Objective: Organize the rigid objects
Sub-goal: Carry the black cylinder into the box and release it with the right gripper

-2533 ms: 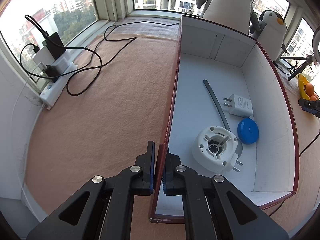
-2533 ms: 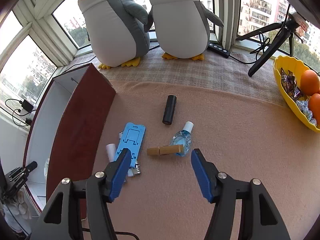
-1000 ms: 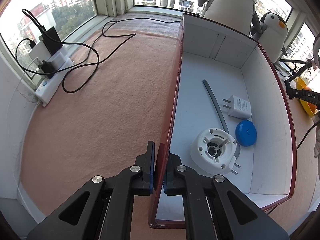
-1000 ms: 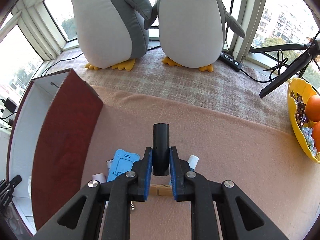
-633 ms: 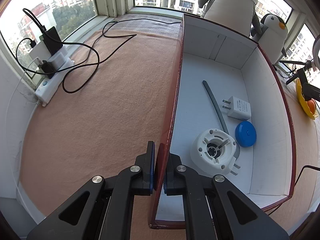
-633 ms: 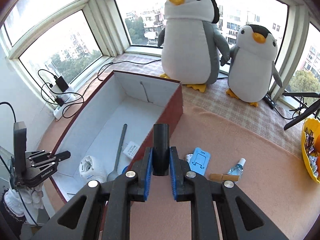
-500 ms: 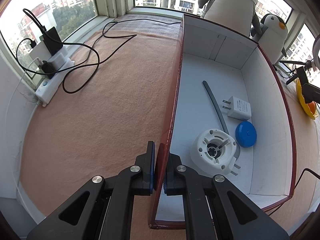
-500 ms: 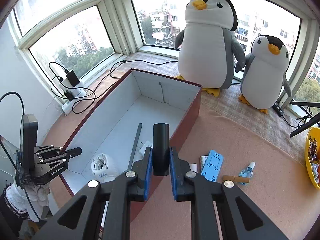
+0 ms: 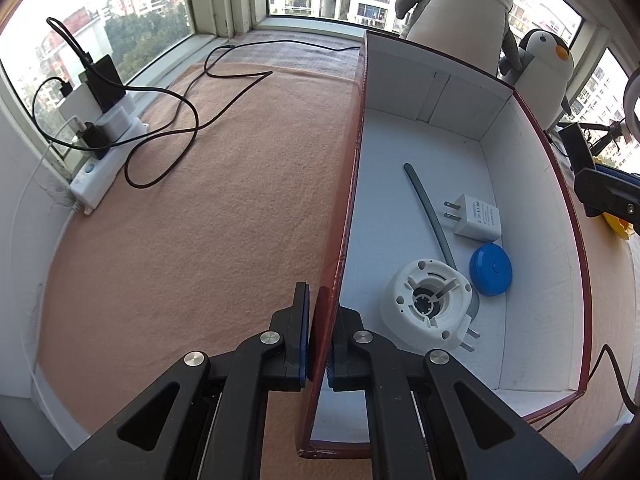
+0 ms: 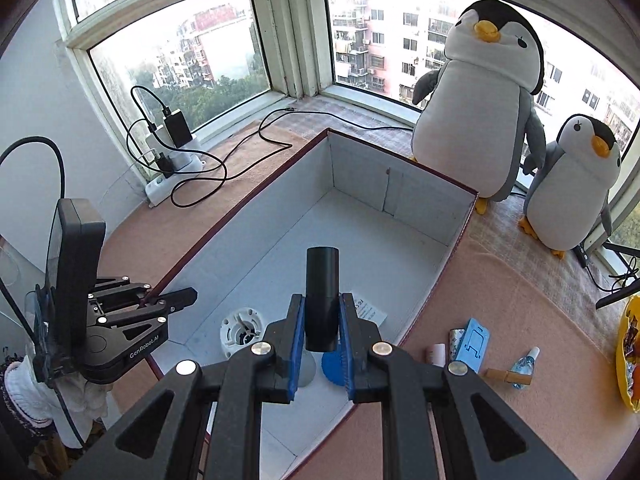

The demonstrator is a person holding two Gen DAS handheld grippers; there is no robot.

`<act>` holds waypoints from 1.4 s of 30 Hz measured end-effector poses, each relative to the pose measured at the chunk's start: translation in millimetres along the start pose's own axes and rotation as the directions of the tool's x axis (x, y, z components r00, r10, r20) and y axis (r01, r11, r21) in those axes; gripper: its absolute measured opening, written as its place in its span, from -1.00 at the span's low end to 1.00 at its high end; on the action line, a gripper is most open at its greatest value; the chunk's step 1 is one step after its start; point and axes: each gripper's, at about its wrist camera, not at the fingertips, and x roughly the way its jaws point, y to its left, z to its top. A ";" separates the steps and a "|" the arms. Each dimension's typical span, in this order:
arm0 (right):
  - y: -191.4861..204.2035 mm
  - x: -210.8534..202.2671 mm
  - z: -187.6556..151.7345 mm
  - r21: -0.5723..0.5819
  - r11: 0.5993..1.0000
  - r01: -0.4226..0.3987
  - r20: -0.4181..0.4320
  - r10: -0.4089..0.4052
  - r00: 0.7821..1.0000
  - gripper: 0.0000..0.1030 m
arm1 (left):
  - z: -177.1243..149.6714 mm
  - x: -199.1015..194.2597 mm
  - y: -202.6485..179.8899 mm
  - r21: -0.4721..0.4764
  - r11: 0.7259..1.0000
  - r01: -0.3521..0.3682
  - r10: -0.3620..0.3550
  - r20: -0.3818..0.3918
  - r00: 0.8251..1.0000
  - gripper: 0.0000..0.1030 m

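My left gripper (image 9: 318, 340) clamps the box's (image 9: 352, 184) near-left wall; my right gripper (image 10: 320, 336) grips the black cylinder (image 10: 322, 296) upright above the box's white floor, over the blue disc (image 9: 491, 269), white round part (image 9: 426, 304) and charger (image 9: 478, 222).

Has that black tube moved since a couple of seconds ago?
Yes. The black tube lay on the mat beside the box; now the right gripper holds it above the box.
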 end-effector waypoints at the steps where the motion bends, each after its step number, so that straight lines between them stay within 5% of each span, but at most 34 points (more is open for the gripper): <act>1: 1.9 2.5 0.7 -0.003 1.000 0.003 -0.004 -0.003 1.000 -0.71 | -0.1 -0.1 0.1 -0.001 1.000 0.001 -0.001 0.000 1.000 -0.89; 26: 16.5 36.3 1.7 -0.051 0.999 0.002 -0.064 -0.005 0.998 -0.69 | 0.8 0.1 1.2 -0.001 1.000 0.004 -0.004 0.001 1.000 -0.89; 27: 16.4 35.0 1.8 -0.051 0.999 0.006 -0.055 -0.009 0.998 -0.63 | 0.9 0.1 1.1 -0.001 1.000 0.003 -0.003 0.001 1.000 -0.89; 29: 16.0 33.5 2.5 -0.050 0.999 0.006 -0.047 -0.008 0.999 -0.06 | 0.8 0.1 1.3 -0.001 1.000 0.003 -0.003 0.001 1.000 -0.89; 31: 16.5 30.5 2.7 -0.056 0.998 0.005 -0.030 -0.007 1.000 0.13 | 1.0 0.6 1.7 0.000 1.000 0.003 -0.003 0.001 1.000 -0.89; 42: 18.8 23.7 1.8 -0.081 0.996 0.045 -0.013 -0.046 0.999 0.25 | 0.8 0.5 1.8 0.002 1.000 0.001 -0.001 0.000 1.000 -0.89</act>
